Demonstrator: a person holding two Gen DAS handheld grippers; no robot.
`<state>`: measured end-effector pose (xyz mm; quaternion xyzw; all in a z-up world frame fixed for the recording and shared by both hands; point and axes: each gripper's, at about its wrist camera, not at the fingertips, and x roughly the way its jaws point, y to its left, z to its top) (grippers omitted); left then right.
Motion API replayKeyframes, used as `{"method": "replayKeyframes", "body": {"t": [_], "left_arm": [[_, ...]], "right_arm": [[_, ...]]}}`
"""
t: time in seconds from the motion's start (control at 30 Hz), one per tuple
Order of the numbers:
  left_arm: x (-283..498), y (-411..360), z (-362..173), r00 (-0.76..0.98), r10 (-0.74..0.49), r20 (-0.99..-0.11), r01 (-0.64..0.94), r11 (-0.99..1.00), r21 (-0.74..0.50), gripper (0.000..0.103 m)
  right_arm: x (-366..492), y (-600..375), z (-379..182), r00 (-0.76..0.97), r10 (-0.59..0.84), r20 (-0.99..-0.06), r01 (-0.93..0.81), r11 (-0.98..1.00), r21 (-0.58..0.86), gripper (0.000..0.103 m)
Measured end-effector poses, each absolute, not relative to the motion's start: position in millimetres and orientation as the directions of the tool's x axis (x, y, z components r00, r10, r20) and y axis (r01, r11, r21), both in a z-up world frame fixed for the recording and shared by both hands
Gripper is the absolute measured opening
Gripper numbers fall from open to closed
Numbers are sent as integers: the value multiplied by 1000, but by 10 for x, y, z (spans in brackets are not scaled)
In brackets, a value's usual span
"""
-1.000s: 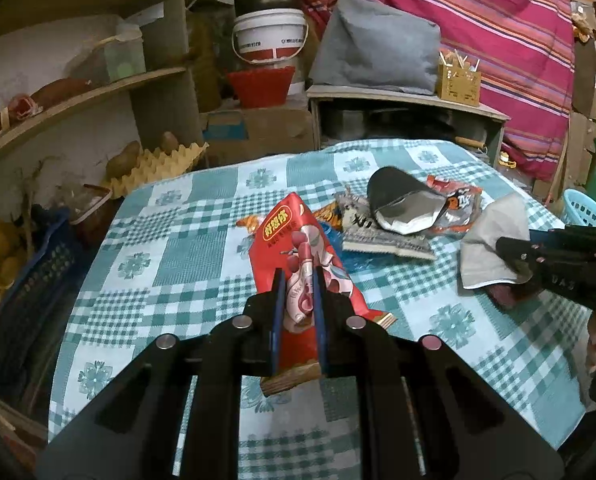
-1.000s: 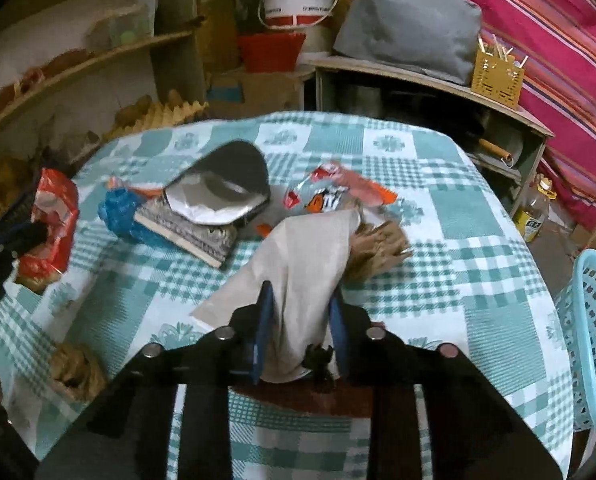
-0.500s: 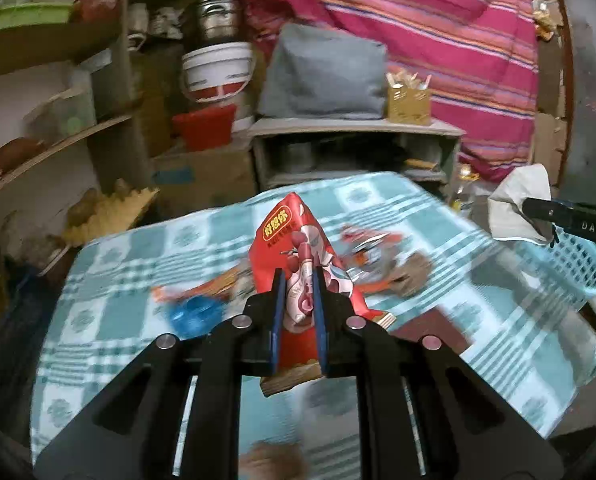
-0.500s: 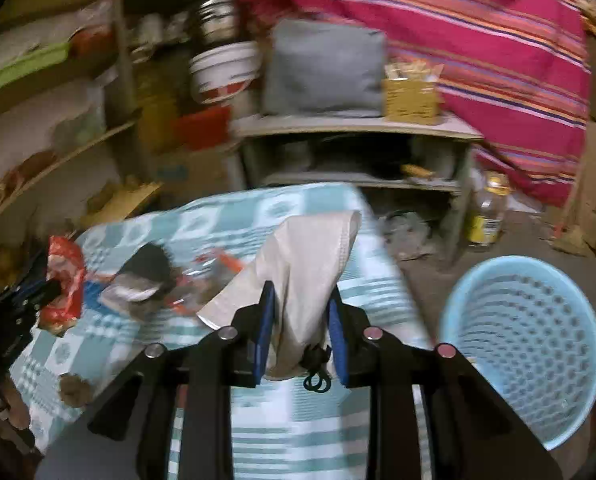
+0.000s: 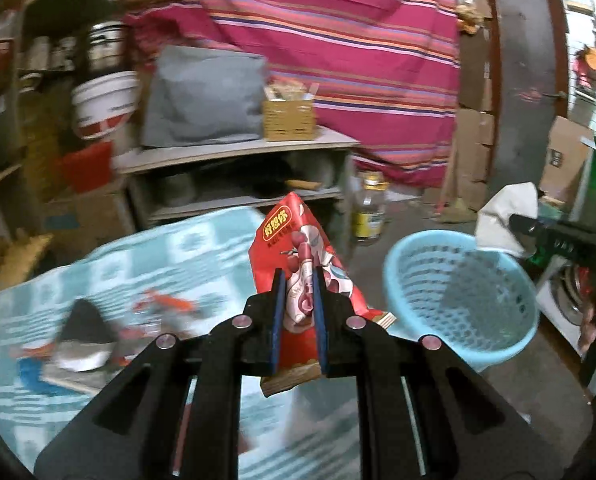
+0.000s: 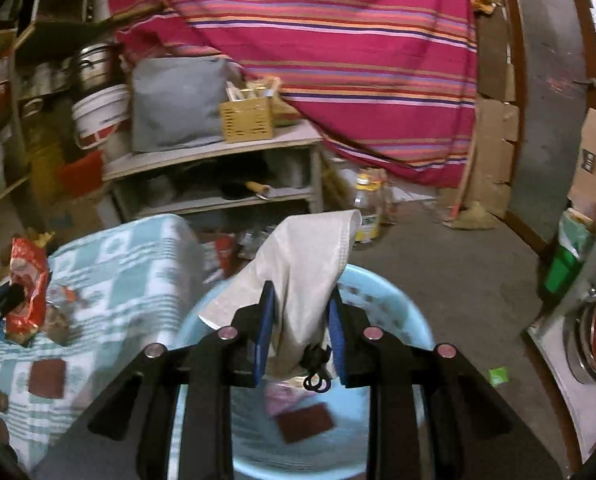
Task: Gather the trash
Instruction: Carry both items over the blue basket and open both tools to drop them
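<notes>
Blurred checked tablecloth (image 5: 146,252) and smeared litter on it leave the remaining scraps hard to identify in the left wrist view, and the right gripper's (image 6: 300,330) own body hides most of the blue plastic basket (image 6: 394,304) beneath it. What lies on the basket's floor shows only as pink and brown smudges. A person's left gripper (image 5: 298,300) stands pressed onto a red snack wrapper (image 5: 294,240), held upright above the table edge, beside the basket. The right gripper pinches a pale crumpled napkin (image 6: 306,256) directly over the basket; its fingers (image 6: 265,320) grip the napkin's lower part while the top flops forward
</notes>
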<state>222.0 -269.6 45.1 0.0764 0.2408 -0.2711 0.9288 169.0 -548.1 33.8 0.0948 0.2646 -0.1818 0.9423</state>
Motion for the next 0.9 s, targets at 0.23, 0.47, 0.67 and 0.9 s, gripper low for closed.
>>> {"method": "replayKeyframes", "body": {"t": [0.23,0.47,0.67,0.9], "left_arm": [[2163,-3595,279,658,-551,-513,640,768,-4,12],[2208,-4088,151,598,-589,-543,695,719,-15,16],[2342,-4172,123,581,-582,-569,692,721,-31,53],[2367,-3832,269,665,-530,-525,618,786,-11,83]], "right_arm": [[1518,-5824,230,782,-310,-541,437,892,120,26],[1546,-5949,148,758,-329,-563,462,880,109,26],[1542,-5965,127,756,-324,-569,468,875,123,26],[1588,-5916,115,755,-317,-574,457,882,114,26]]}}
